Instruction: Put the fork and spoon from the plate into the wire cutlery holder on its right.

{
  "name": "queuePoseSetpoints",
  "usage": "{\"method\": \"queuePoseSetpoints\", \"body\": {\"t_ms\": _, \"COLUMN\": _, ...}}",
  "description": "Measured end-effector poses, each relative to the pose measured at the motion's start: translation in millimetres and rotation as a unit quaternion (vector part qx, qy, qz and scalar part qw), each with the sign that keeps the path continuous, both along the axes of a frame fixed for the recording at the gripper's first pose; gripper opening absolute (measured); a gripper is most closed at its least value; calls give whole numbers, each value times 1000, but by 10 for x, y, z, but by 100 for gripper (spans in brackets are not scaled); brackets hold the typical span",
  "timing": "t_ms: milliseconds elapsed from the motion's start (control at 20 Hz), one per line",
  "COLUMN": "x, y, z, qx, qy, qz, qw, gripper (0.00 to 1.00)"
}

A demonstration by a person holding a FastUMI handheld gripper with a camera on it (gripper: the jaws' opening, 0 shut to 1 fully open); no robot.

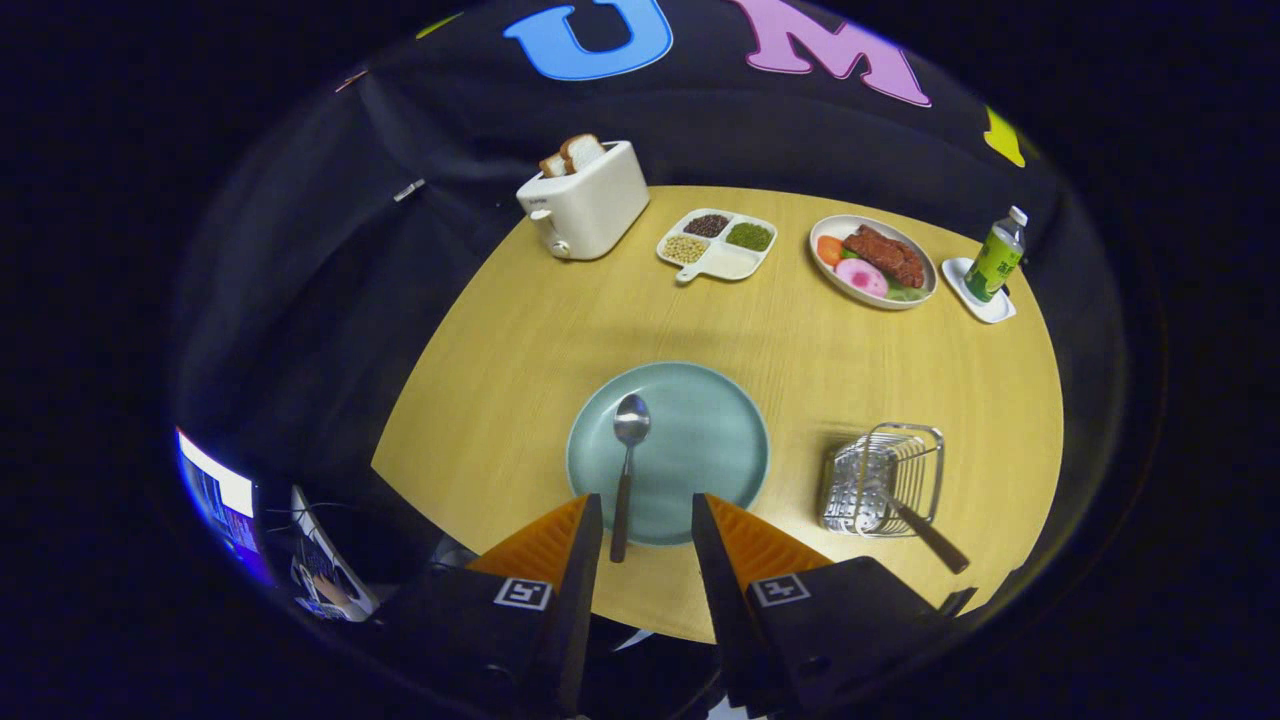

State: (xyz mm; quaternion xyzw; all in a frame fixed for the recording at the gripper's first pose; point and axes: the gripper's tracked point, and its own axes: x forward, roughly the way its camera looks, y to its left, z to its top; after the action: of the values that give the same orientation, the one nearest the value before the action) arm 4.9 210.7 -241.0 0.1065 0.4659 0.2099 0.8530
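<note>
A pale green plate (700, 440) lies on the round wooden table just ahead of my fingers. A spoon (627, 470) with a dark handle lies on the plate's left half, bowl pointing away, handle end over the near rim. To the plate's right stands the wire cutlery holder (885, 478). A dark-handled utensil (925, 535) leans in it, handle sticking out toward me; its head is hidden among the wires. My gripper (647, 510) hovers above the plate's near rim, open and empty, the spoon handle just inside the left finger (585, 530).
Along the table's far side stand a white toaster (585, 200) with bread, a divided dish of beans (717, 243), a plate of food (872, 262) and a green bottle (995, 257) on a coaster. A screen (225, 500) glows beyond the table's left edge.
</note>
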Motion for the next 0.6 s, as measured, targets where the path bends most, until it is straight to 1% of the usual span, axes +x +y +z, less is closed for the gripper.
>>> {"method": "queuePoseSetpoints", "body": {"t_ms": 100, "x": 17, "y": 230, "z": -228, "qx": -12, "qy": 4, "qz": 9, "qw": 1000, "gripper": 57}}
{"method": "queuePoseSetpoints", "body": {"t_ms": 250, "x": 8, "y": 420, "z": -545, "qx": -38, "qy": 21, "qz": 22, "qw": 999, "gripper": 57}}
{"method": "queuePoseSetpoints", "body": {"t_ms": 450, "x": 98, "y": 476, "z": -917, "qx": -70, "qy": 38, "qz": 17, "qw": 997, "gripper": 57}}
{"method": "queuePoseSetpoints", "body": {"t_ms": 600, "x": 143, "y": 531, "z": -1066, "qx": -78, "qy": 49, "qz": 19, "qw": 996, "gripper": 56}}
